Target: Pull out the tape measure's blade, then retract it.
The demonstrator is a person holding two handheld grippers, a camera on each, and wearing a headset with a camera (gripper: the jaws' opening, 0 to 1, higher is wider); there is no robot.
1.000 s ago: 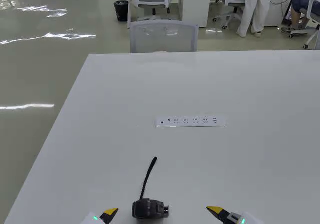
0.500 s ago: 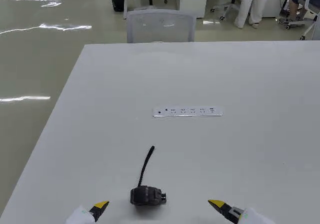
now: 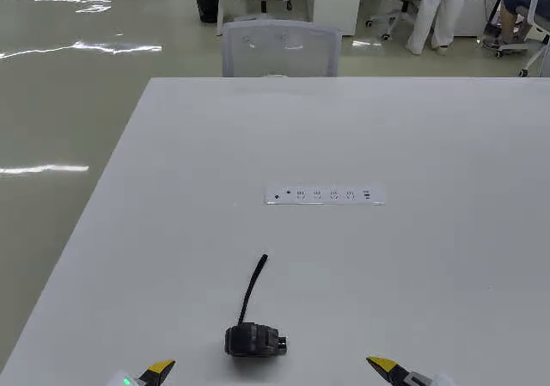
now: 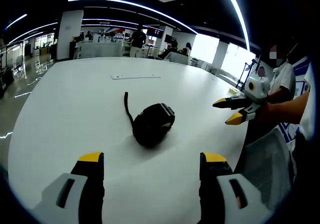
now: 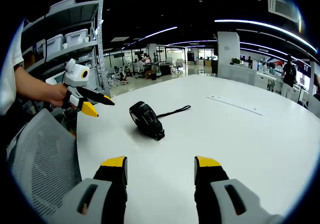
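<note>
Black tape measure on the white table, close to the near edge, blade not yet pulled out. Sits between the two grippers, touching neither. Trails a black wrist strap away across the tabletop toward a white power strip, ending well short of it. Left gripper released, yellow-tipped jaws spread wide in the left gripper view, grasping nothing, low over the table near the case's left side. Right gripper likewise released, jaws parted and empty, somewhat farther from the case on its right. Across the table, a grey mesh chair pushed up to the far edge; beyond it, glossy floor, a dark bin and a person in white trousers standing by more chairs
</note>
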